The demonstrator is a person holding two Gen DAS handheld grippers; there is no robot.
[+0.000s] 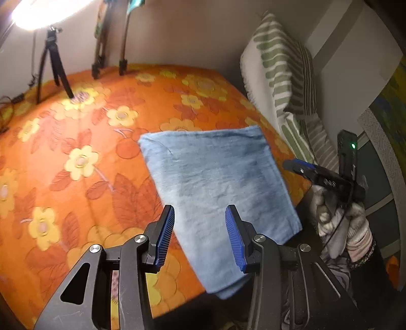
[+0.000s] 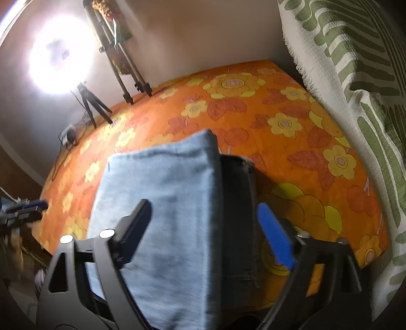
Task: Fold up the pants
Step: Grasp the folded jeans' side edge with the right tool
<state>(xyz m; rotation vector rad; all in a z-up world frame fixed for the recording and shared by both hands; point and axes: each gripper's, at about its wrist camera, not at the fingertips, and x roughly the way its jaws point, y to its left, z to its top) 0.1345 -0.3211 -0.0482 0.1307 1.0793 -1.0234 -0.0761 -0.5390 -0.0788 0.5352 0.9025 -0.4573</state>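
Two grippers, left [image 1: 199, 234] and right [image 2: 206, 233], we held spread, gripping nothing; the pants [image 1: 215, 187] looked soft, floppy denim, best pinched at corners.

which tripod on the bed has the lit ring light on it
The short black tripod farthest left, under the ring light; the taller tripod legs beside it carry no light.

Light blue pants [image 1: 218, 182]; orange bedspread [image 1: 76, 152] with yellow flowers; green-striped white pillow [image 1: 279, 76].
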